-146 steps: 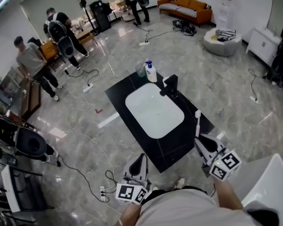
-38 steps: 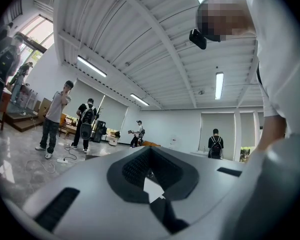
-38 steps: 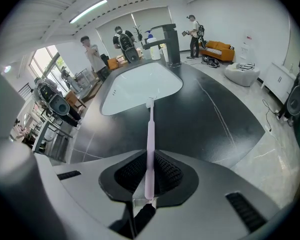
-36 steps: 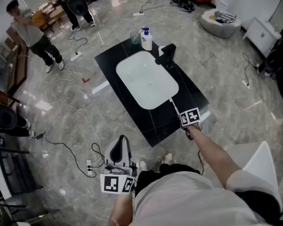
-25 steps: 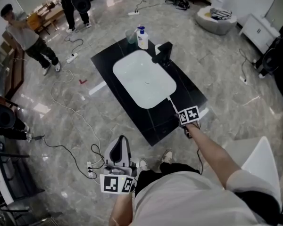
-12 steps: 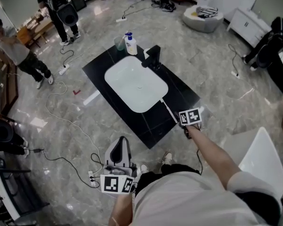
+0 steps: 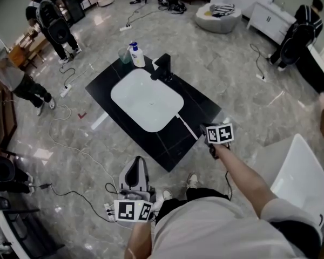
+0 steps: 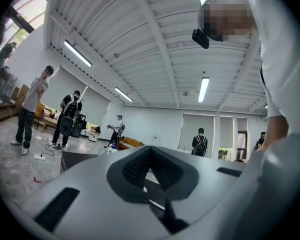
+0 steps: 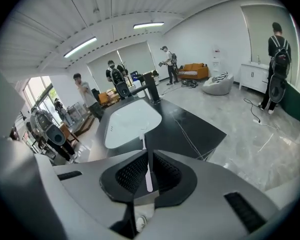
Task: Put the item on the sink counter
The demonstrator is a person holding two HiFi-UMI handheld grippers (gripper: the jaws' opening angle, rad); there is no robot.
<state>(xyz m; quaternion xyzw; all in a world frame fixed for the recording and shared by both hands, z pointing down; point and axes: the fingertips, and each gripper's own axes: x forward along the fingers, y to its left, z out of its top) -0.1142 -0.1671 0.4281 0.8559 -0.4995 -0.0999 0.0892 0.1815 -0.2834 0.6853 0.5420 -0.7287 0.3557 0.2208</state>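
Note:
A black sink counter (image 7: 202, 104) with a white basin (image 7: 146, 100) stands on the marble floor ahead of me. My right gripper (image 7: 206, 134) is stretched out at the counter's near right corner, shut on a thin white toothbrush (image 7: 188, 125). The brush points out over the black top toward the basin. In the right gripper view the toothbrush (image 9: 149, 176) sits upright between the two dark pads, its head past the tips. My left gripper (image 7: 134, 166) hangs low by my body, off the counter, its jaws together with nothing in them.
A black faucet (image 7: 163, 68), a soap bottle (image 7: 135, 55) and a green cup (image 7: 124, 55) stand at the counter's far end. A white chair (image 7: 297, 171) is at my right. Cables and a power strip (image 7: 109, 206) lie on the floor at left. Several people stand farther off.
My right arm has gone from beside my body out to the counter's near right corner with the toothbrush. Over the last second the view shifted; the left gripper stayed put.

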